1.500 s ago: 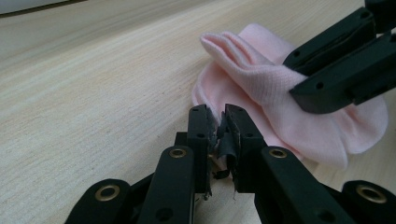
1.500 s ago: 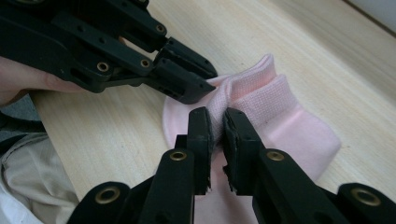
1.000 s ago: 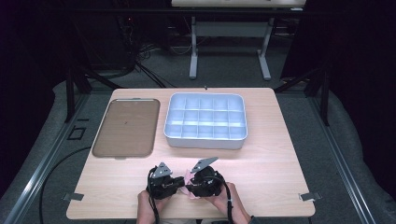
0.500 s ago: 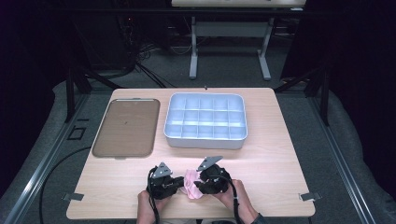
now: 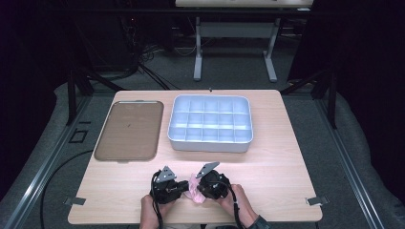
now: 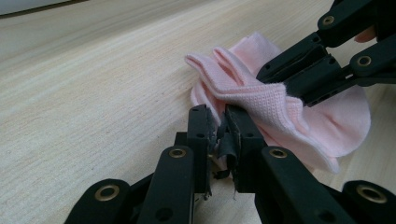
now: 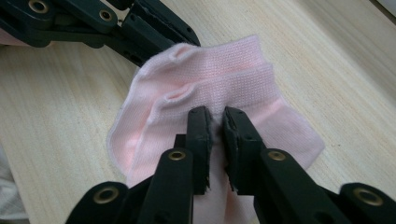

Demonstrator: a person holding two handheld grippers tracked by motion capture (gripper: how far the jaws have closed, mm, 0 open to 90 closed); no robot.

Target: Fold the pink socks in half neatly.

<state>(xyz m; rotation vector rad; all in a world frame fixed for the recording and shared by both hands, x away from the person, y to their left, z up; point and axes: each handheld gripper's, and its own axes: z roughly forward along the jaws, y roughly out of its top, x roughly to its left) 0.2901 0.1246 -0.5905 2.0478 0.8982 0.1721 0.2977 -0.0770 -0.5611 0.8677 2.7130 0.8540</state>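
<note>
Fingers (image 6: 243, 135) of the left gripper (image 6: 218, 135) were pinched narrow on a fold of the pink sock (image 6: 261, 100); right gripper (image 7: 215, 135) fingers (image 7: 200, 135) likewise clamped on its ribbed cuff. Sock (image 5: 194, 187) sat bunched between both grippers at the near edge of the desk (image 5: 286, 162), partly resting on the wood. Compartment tray (image 5: 210, 125) and brown flat tray (image 5: 128, 130) lay well apart, farther back.

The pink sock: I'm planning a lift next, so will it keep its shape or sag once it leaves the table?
The pink sock is thin knit, already bunched into soft folds, so it will likely droop. It looks light. The left gripper and right gripper each pinch a fold, and the ribbed fabric probably won't slip.
</note>
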